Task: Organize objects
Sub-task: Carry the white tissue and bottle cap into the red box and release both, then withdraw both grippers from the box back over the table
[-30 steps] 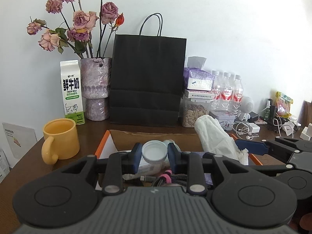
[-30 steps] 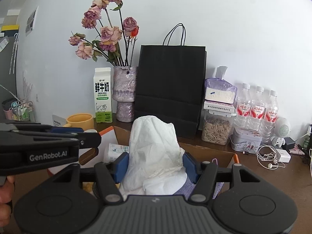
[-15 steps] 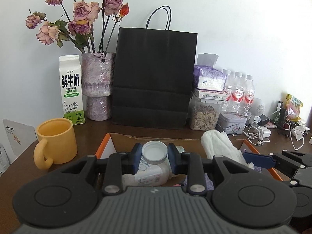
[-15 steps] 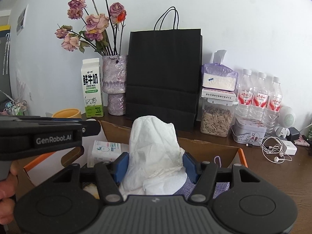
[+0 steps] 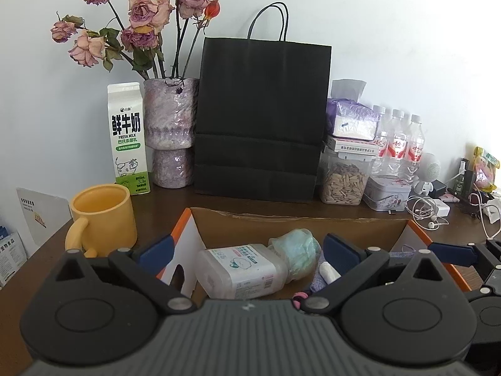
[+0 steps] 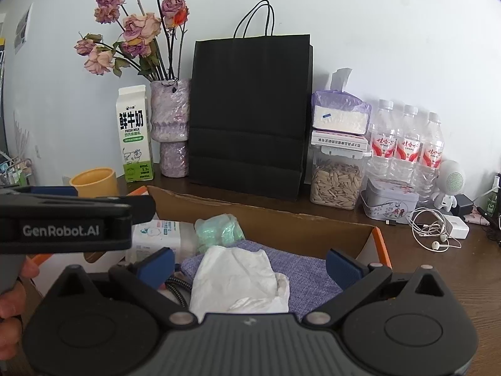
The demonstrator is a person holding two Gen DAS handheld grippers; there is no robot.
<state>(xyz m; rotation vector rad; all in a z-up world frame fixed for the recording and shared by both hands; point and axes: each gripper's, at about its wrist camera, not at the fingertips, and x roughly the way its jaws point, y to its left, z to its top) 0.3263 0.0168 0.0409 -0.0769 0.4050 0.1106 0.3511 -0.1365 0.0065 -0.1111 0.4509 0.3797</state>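
An open cardboard box with orange flaps sits before me on the wooden table. My left gripper hovers over it, jaws opening wide; the clear plastic bottle lies on its side in the box between them, untouched. A pale green wad lies beside the bottle. My right gripper is opening too. The crumpled white tissue rests loose on blue-grey cloth in the box, clear of both pads.
Behind the box stand a black paper bag, a vase of dried roses, a milk carton, a yellow mug, a seed jar, water bottles, a tin and tangled earphones.
Both grippers went from shut to wide open. The bottle dropped from the left jaws into the box. The tissue slumped out of the right jaws onto the cloth.
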